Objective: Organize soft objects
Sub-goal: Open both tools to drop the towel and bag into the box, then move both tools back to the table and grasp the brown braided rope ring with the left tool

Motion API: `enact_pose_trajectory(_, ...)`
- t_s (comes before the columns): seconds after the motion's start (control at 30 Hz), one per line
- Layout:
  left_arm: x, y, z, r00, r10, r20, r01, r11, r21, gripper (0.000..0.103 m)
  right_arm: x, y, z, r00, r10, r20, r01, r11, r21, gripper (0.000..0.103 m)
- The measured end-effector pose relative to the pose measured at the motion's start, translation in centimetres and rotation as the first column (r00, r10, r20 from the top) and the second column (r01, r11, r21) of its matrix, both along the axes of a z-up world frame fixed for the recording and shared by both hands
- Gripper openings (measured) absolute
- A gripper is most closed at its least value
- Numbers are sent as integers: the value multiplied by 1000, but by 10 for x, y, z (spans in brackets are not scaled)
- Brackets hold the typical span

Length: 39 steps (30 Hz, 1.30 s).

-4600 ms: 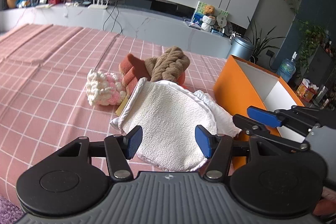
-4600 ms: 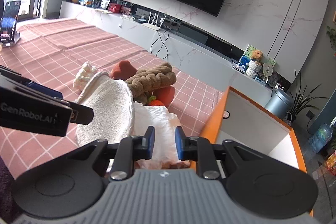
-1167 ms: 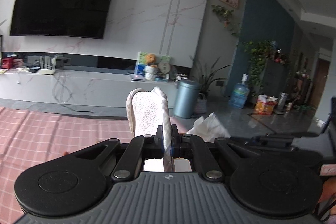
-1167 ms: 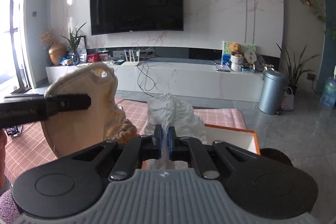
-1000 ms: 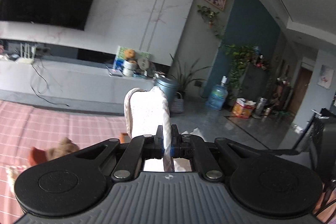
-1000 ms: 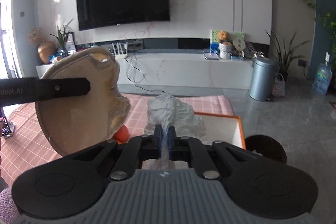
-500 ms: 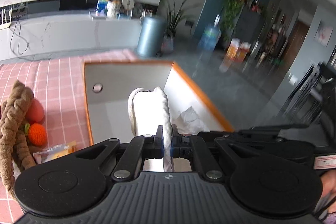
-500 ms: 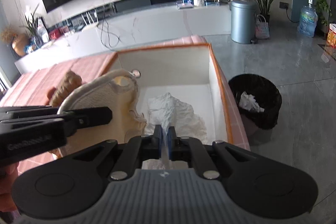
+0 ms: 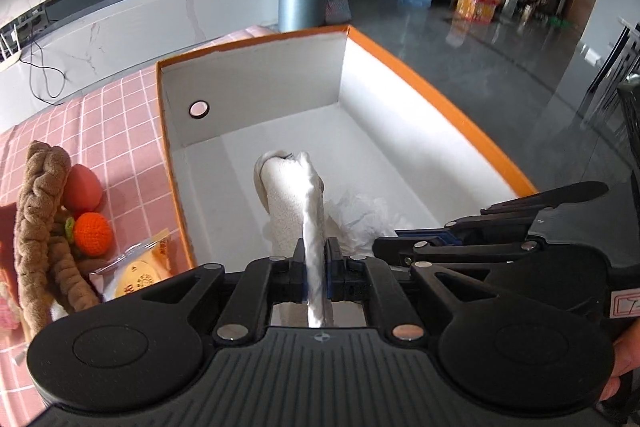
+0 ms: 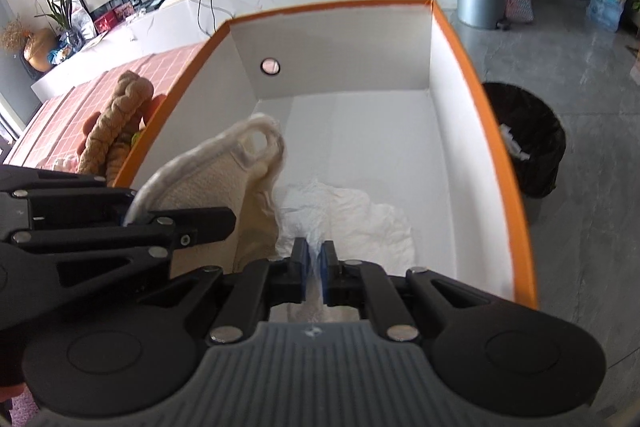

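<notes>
My left gripper (image 9: 316,259) is shut on a cream towelling pad (image 9: 288,195) with a white rim, held edge-on inside the orange box (image 9: 440,107). The pad also shows in the right wrist view (image 10: 208,195), next to the left gripper's fingers (image 10: 192,223). My right gripper (image 10: 314,259) is shut on a crumpled white cloth (image 10: 352,219) that lies low in the box (image 10: 500,155), on its white floor. The cloth shows beside the pad in the left wrist view (image 9: 360,219).
On the pink checked tablecloth (image 9: 112,131) left of the box lie a brown braided plush (image 9: 36,203), a red plush (image 9: 82,187), an orange knitted fruit (image 9: 92,233) and a wrapped snack (image 9: 140,271). A black bin (image 10: 528,143) stands on the floor right of the box.
Both grippers have moved down into the orange box with the pad and the white cloth still held. The cloth now rests near the box floor.
</notes>
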<state>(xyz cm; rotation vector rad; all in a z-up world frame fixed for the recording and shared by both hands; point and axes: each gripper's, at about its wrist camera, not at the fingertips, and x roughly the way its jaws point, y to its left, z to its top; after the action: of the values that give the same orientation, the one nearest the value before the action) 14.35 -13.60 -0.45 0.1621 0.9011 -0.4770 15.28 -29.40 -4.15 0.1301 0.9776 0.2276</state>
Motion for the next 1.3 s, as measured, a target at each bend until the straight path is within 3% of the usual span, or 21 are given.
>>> enact_pose_trajectory(0.17,1,1,-1,1000,4,-13,-4,1000,-19,13,1,0,-4,1000,-5,-18,5,1000,1,10)
enact_pose_trajectory(0.23,1,3,0,1000,11,-3,-11,1000,-28,22,0,-2,-2,1000,-16,-9,16,1000,1,10)
enact_pose_trajectory(0.3,0,7,3,999,35,15,-35,999,-28,45,-2,-3,1,1000,-21,4,21,1000,-11,11)
enact_pose_trajectory(0.33,-3,11,5,998,50,25,-49,998,-30,50,-4,-4,3,1000,-26,13,26,1000,-17,14)
enact_pose_trajectory(0.43,-6,21,11,997,73,34,-70,994,-79,64,-9,-8,13,997,-47,56,49,998,-35,35)
enact_pose_trajectory(0.5,-9,29,16,996,81,30,-76,989,-130,72,-14,-7,20,995,-50,91,54,997,-51,40)
enact_pose_trajectory(0.67,-18,37,32,994,60,91,-47,989,-138,81,-27,-3,36,982,-26,187,48,993,-112,64)
enact_pose_trajectory(0.83,-31,56,49,985,95,142,-64,976,-208,84,-47,6,52,946,-25,322,77,986,-151,73)
enact_pose_trajectory(1.1,-53,102,58,948,230,220,-152,934,-322,85,-77,40,75,873,0,488,99,979,-176,78)
enact_pose_trajectory(1.3,-69,135,49,917,317,243,-230,917,-325,83,-94,80,71,850,71,523,22,985,-170,82)
